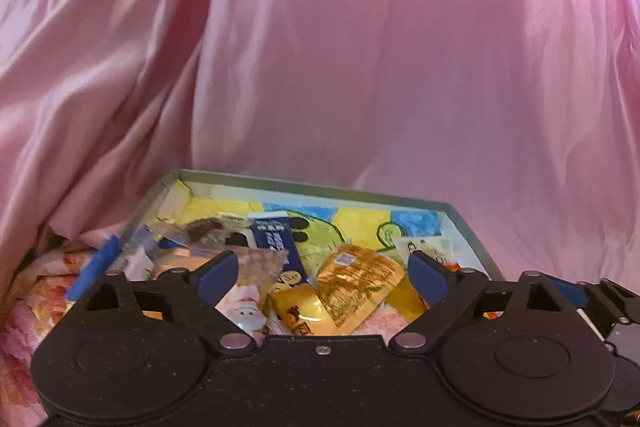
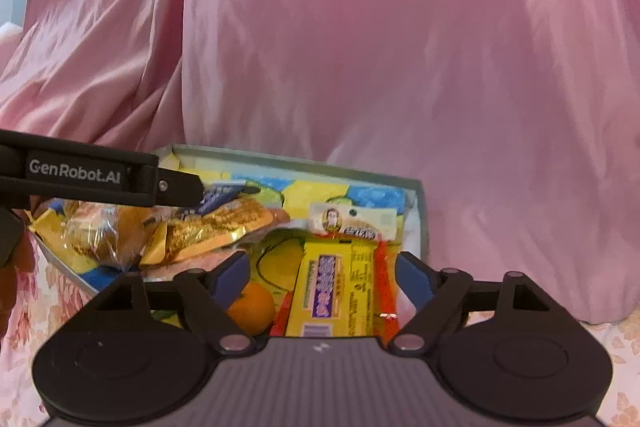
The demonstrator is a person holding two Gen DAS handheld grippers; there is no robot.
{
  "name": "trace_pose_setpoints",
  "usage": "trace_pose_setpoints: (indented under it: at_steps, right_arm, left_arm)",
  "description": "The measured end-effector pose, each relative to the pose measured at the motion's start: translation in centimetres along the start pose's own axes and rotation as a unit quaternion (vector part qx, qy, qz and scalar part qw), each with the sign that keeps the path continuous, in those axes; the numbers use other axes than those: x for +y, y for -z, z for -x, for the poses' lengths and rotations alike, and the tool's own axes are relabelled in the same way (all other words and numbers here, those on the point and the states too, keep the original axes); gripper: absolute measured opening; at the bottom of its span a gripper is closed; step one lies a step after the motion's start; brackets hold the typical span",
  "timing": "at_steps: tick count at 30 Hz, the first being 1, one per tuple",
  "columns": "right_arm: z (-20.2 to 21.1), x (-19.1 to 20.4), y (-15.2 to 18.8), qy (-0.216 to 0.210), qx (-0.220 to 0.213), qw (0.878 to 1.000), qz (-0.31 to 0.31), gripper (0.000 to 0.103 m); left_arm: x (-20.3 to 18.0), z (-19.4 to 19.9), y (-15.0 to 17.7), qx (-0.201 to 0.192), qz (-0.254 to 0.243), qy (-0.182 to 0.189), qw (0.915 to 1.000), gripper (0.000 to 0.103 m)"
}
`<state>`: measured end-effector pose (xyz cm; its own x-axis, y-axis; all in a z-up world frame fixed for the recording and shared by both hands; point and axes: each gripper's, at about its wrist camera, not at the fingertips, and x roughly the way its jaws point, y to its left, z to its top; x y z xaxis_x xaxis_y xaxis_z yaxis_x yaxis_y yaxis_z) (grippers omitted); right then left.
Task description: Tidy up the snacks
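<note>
While hovering low over the open box (image 1: 468, 227), left gripper (image 1: 324, 277) spread wide, pinching nothing; blue fingers (image 1: 218, 275) apart above the snack pile. Below the gap: gold foil packet (image 1: 356, 291), yellow packet (image 1: 298, 311) touching it, dark blue carton (image 1: 276, 243) lying toward the far wall, clear bag with a brown snack (image 1: 200, 229) near the far left corner. Painted yellow, green and blue lining (image 1: 340, 223) bare toward the far right corner.

Right gripper (image 2: 322, 281) likewise spread, holding nothing, poised at the near right part of the box (image 2: 416, 211). Between its fingers (image 2: 232, 277): yellow bar with purple lettering (image 2: 320, 291), lengthwise, red-orange wrapper (image 2: 384, 287) just beside it, orange fruit (image 2: 252, 307) by the left finger. Portrait-labelled packet (image 2: 352, 223) beyond the bar, near the right wall.

Crossing from the left edge over the box: black body of the other gripper (image 2: 80, 173), covering part of the heaped gold packets (image 2: 216, 227) and a clear-wrapped bun (image 2: 100, 231).

Behind everything, pink satin cloth (image 2: 400, 47), draped in folds right up to the far wall. Under the box, floral fabric (image 1: 36, 291).
</note>
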<state>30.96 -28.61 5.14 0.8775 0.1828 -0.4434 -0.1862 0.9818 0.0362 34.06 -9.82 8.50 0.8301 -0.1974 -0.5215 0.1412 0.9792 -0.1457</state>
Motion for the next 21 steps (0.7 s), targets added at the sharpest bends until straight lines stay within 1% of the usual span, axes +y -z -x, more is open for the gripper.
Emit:
trace_pose_setpoints:
  at_steps: [5,9,14,17,21]
  right_arm:
    - [1.4,-0.5,-0.4,0.002,-0.029,0.999,-0.017,0.096]
    - [2.7,-0.6,-0.7,0.000,-0.049,0.999,-0.023,0.099]
    - [5.4,-0.3,-1.0,-0.006,-0.082,0.996,-0.027,0.103]
    - [7.2,0.2,-1.1,-0.004,-0.104,0.994,-0.027,0.103]
    - [9.4,1.5,-1.4,-0.004,-0.123,0.992,-0.008,0.103]
  left_arm:
    - [0.6,1.8,-0.6,-0.024,0.007,-0.016,0.9996,0.102]
    - [0.7,3.8,-0.9,-0.044,0.000,-0.021,0.9988,0.102]
    - [1.0,7.2,-0.6,-0.080,-0.003,-0.035,0.9962,0.102]
    - [1.3,8.9,-0.2,-0.091,0.001,-0.043,0.9950,0.102]
    - [1.9,11.2,0.5,-0.100,0.009,-0.050,0.9937,0.102]
